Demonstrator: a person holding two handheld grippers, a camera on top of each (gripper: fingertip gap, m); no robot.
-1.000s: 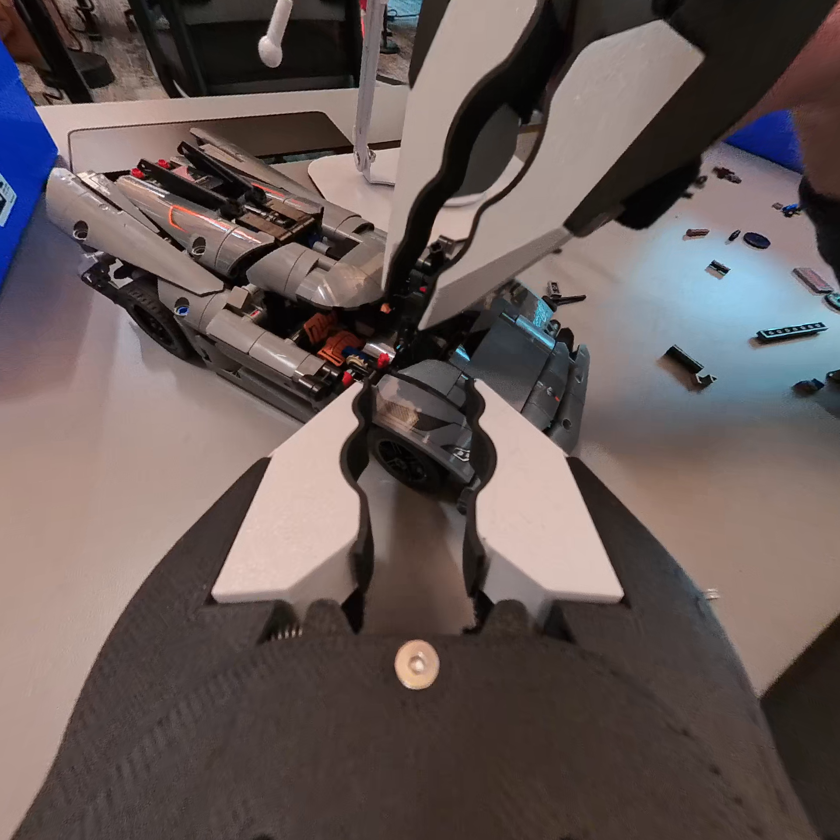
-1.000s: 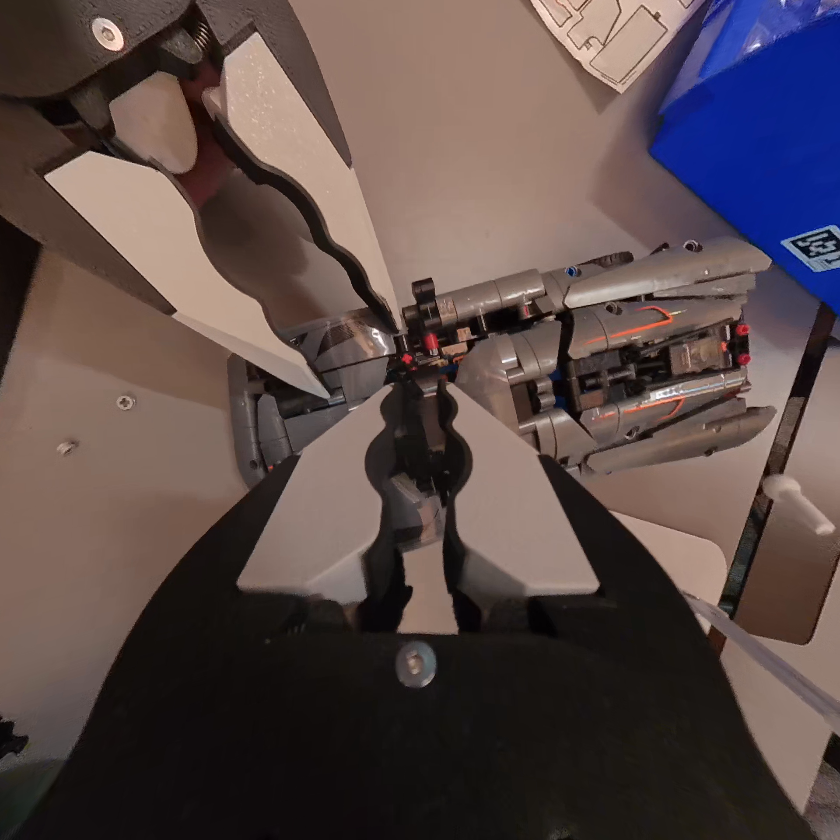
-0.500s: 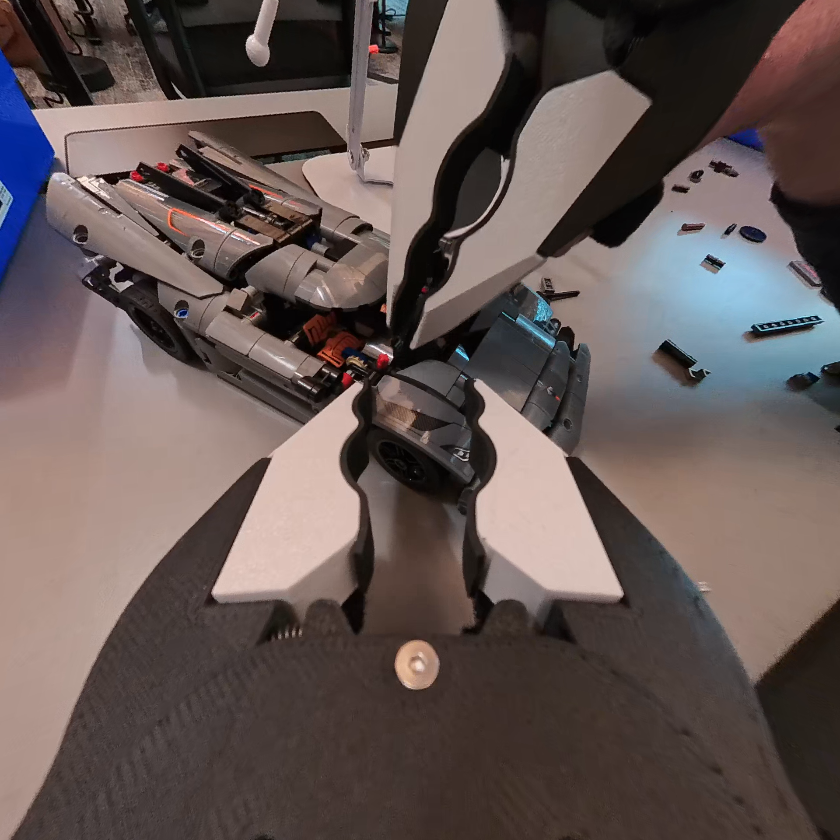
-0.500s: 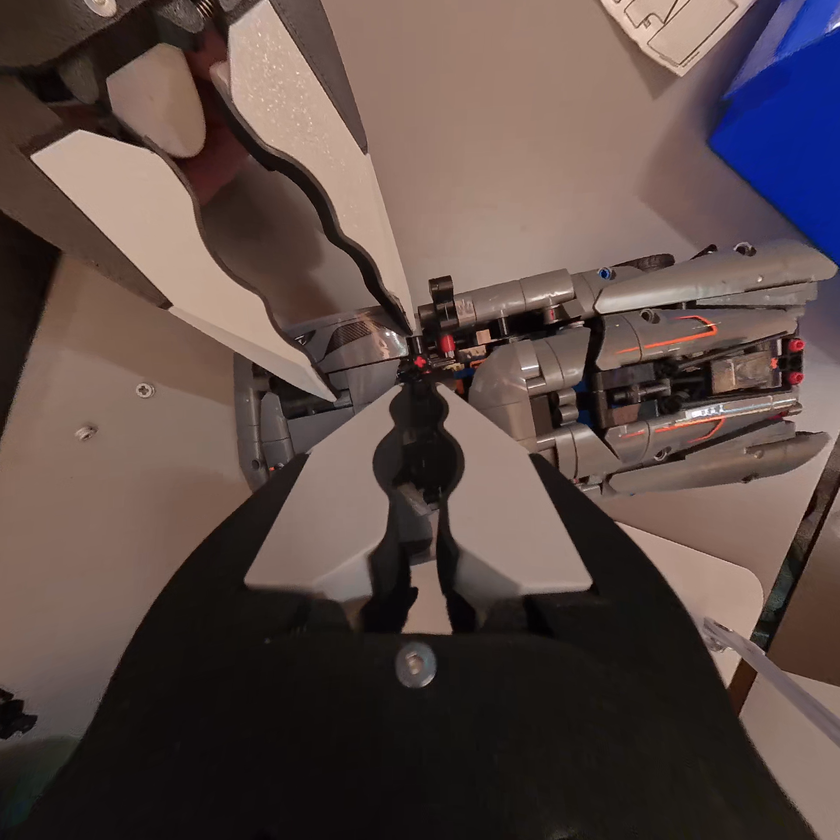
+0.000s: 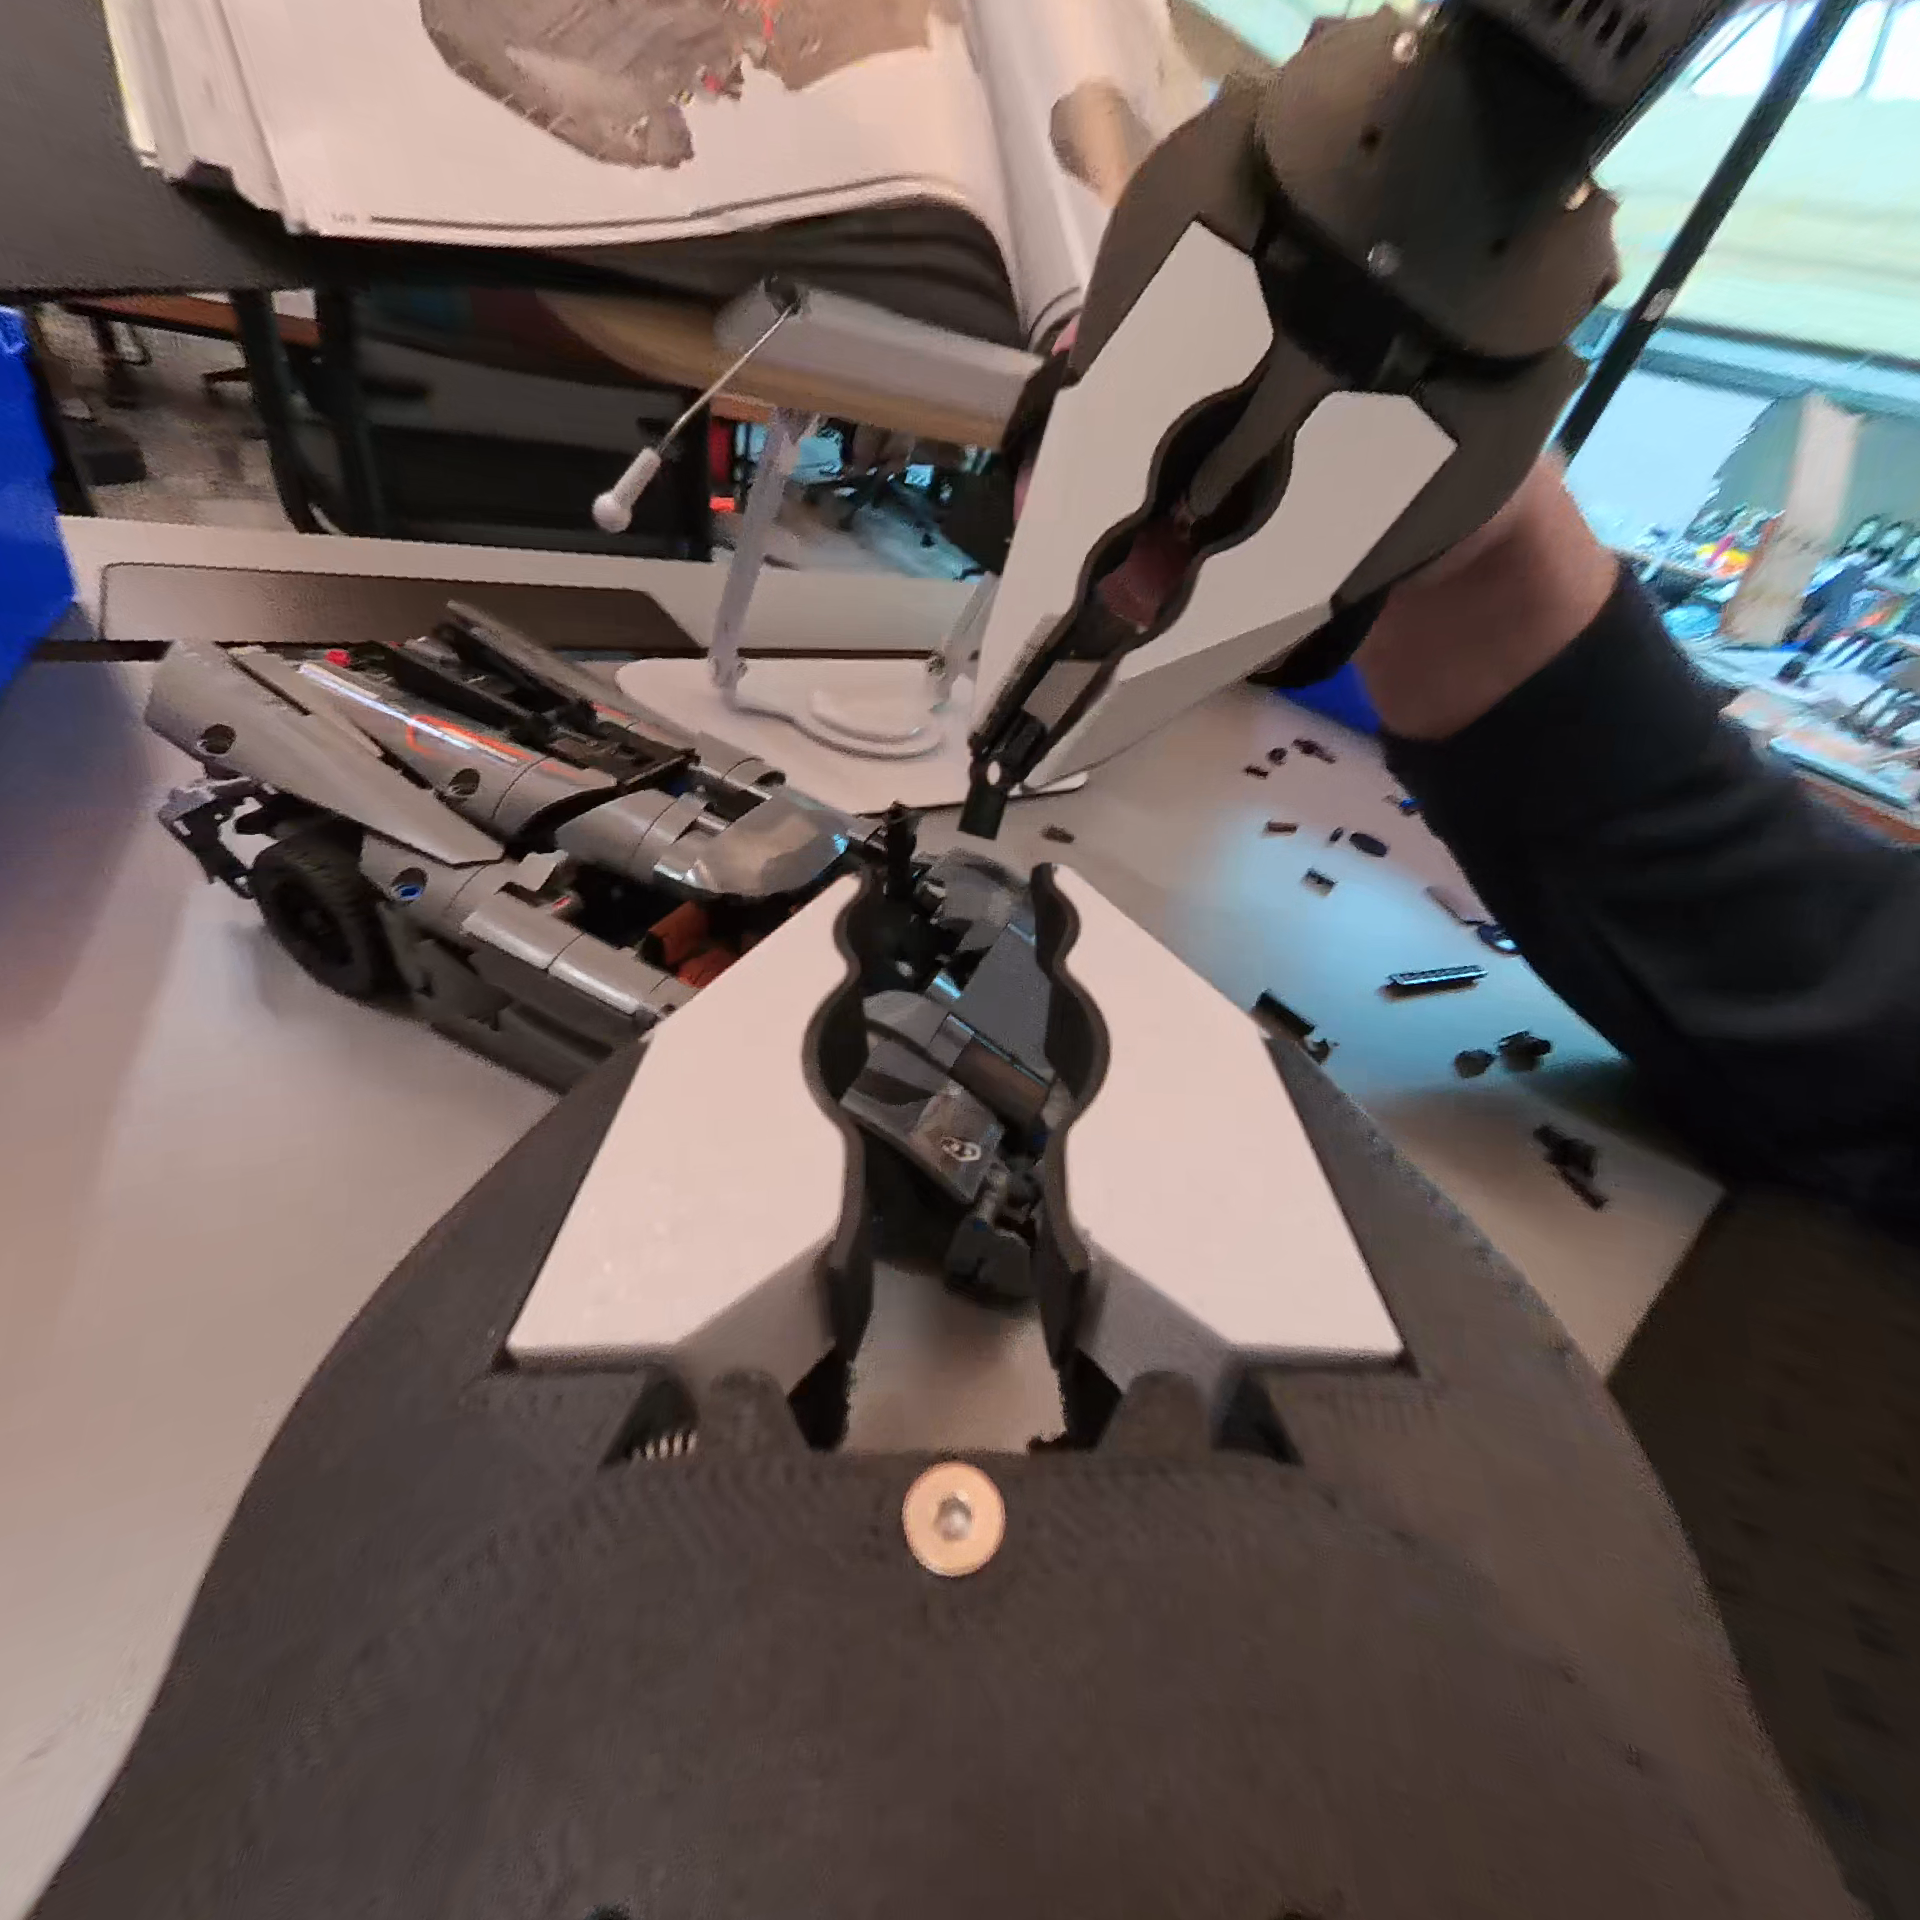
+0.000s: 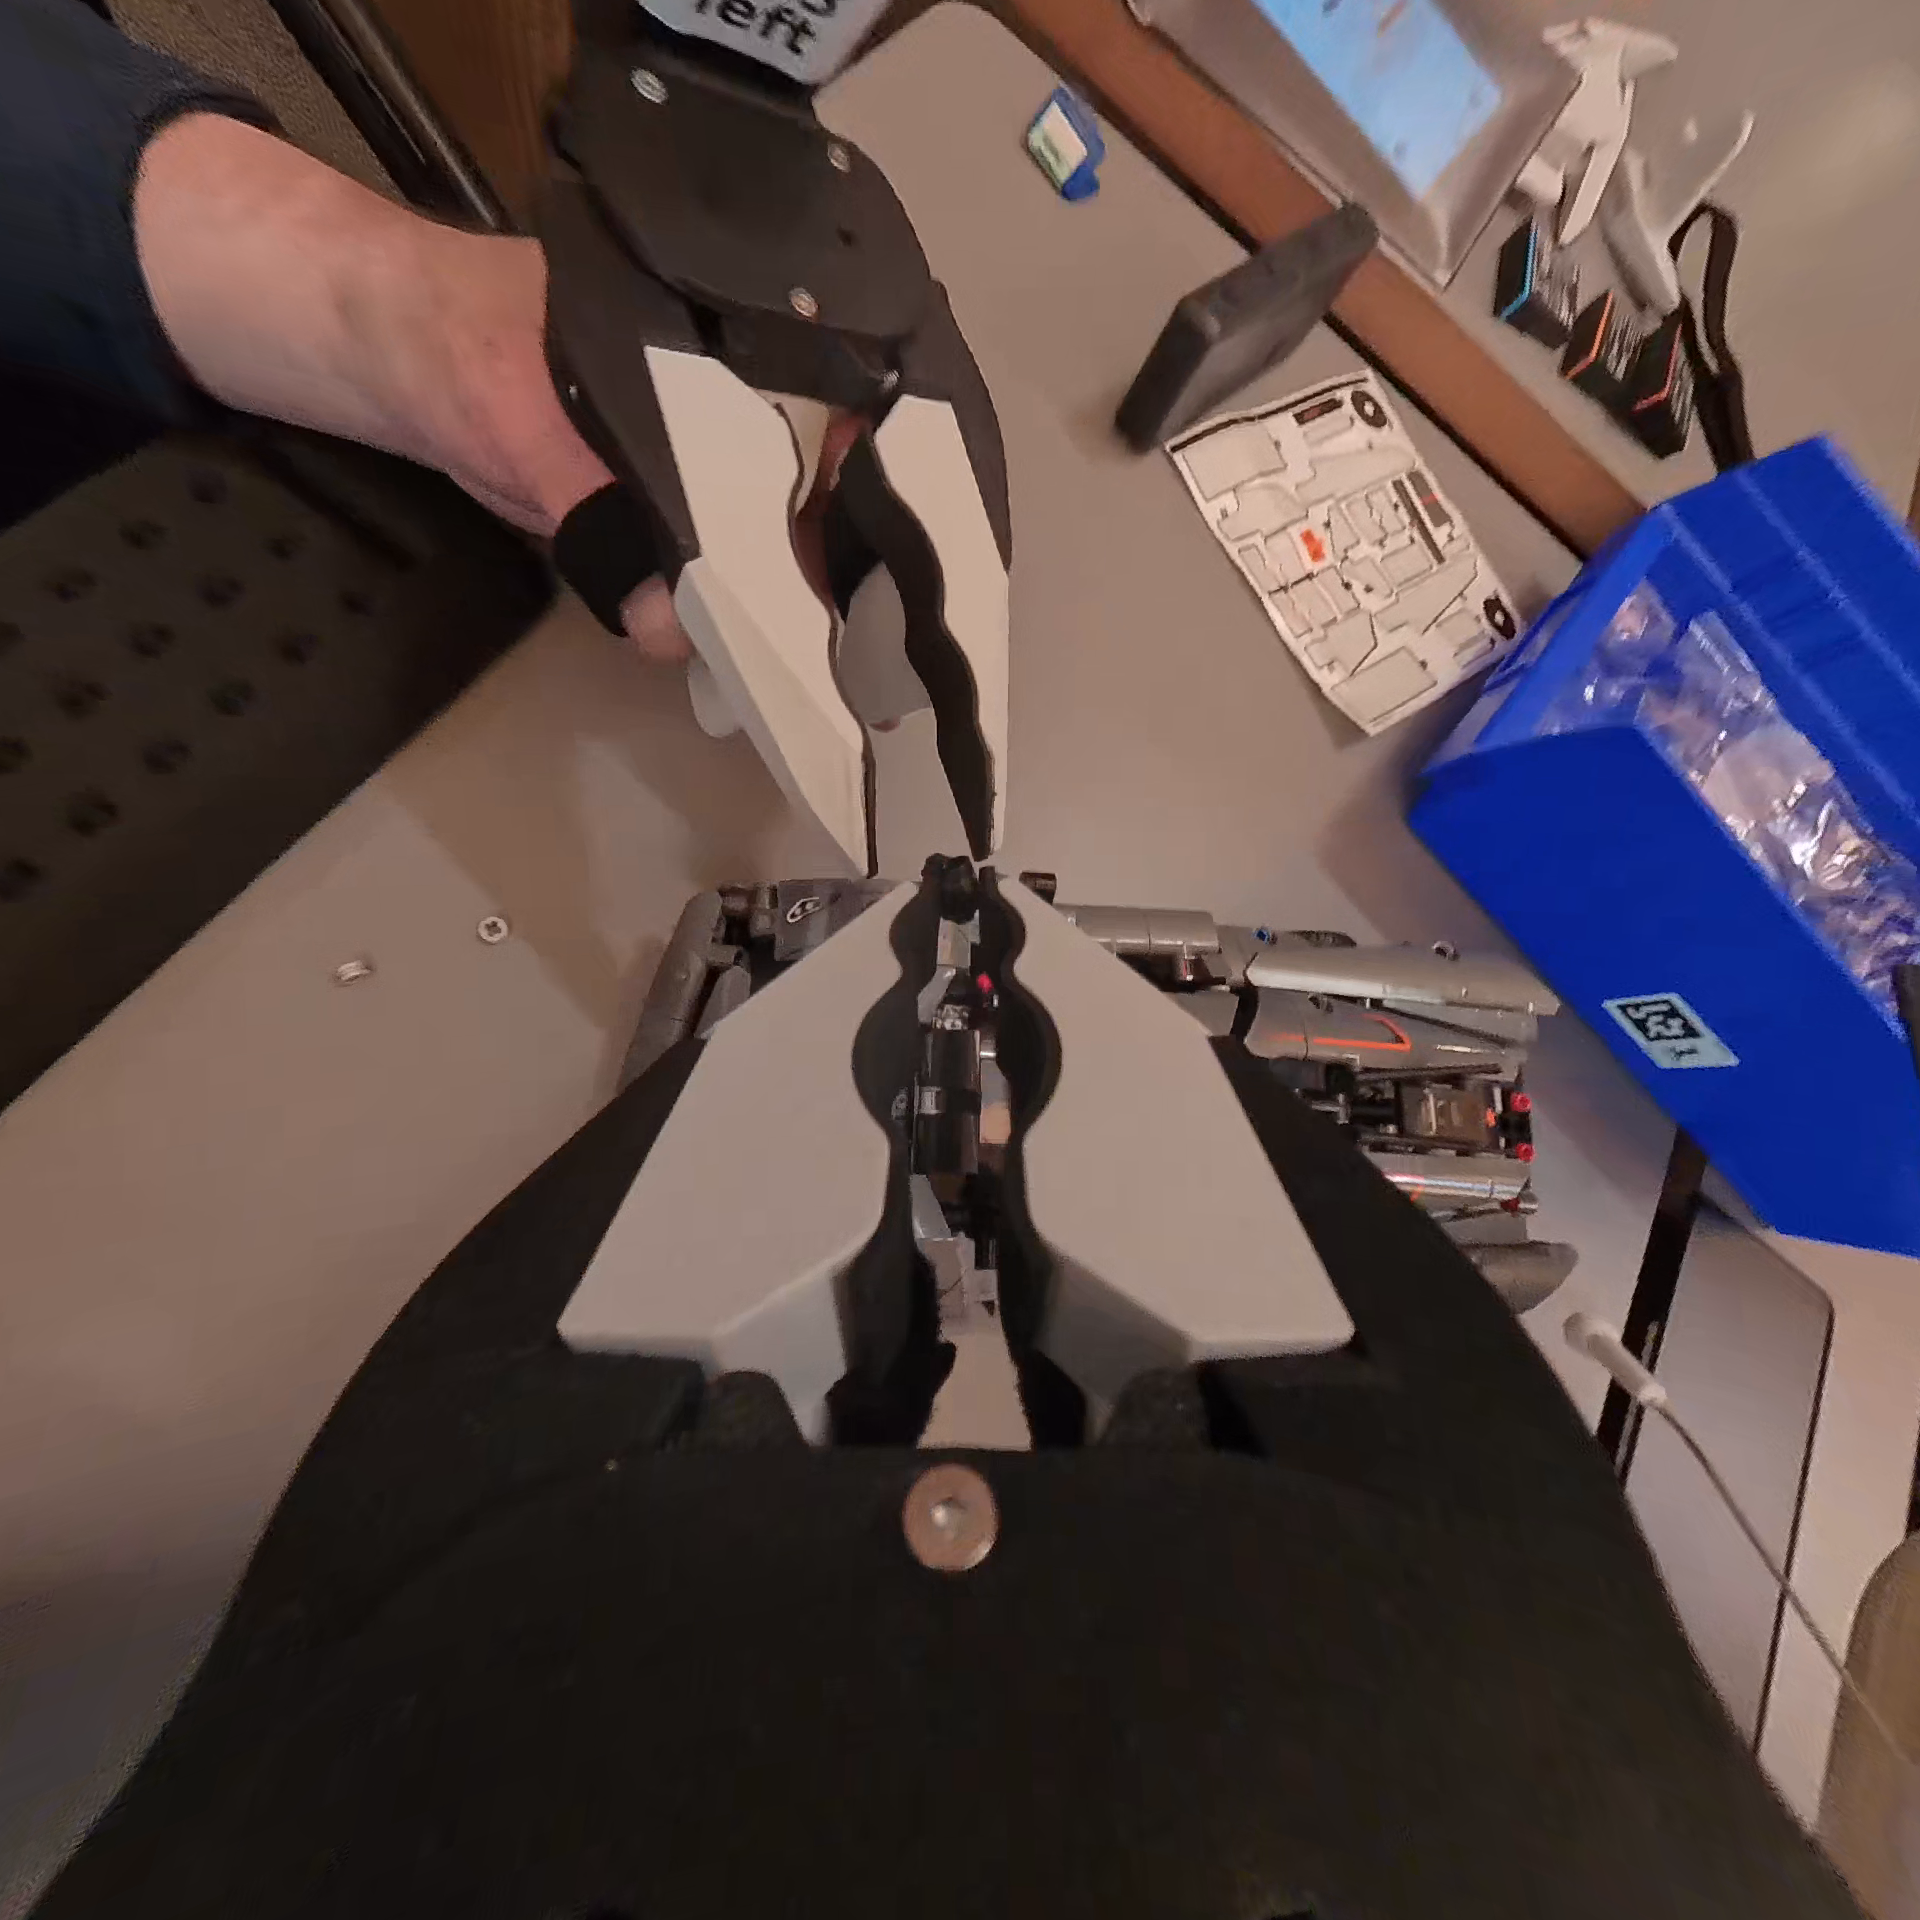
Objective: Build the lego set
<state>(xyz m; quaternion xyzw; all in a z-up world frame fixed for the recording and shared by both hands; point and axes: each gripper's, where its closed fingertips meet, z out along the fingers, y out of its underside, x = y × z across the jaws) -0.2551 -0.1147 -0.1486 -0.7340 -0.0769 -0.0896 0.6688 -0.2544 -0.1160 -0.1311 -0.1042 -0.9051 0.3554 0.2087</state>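
1. Both hand-held grippers now stand clear above the lego car [image 5: 499,831]; in the earlier pictures their tips were pressed down into its cockpit. The right hand-held gripper [image 5: 1003,753] has come up with a small black piece [image 5: 987,800] nipped at its tips.
2. The left hand-held gripper [image 5: 951,883] has its fingertips drawn close together around a thin black stalk [image 5: 896,842] standing up from the car's front; whether the pads actually press on it cannot be told from either view.
3. The car lies on the grey counter [image 5: 208,1143], its front end directly under the left gripper and its tail toward the blue bin [image 6: 1683,831].
4. Step in hand, as judged: fitting the small black piece onto the front of the car. The next move calls for lining the piece up over the stalk and lowering it straight, with the left gripper steadying the model.
5. Loose parts [image 5: 1434,977] lie scattered on the counter to the right; a printed sheet [image 6: 1340,551] lies beyond the car, near the bin.
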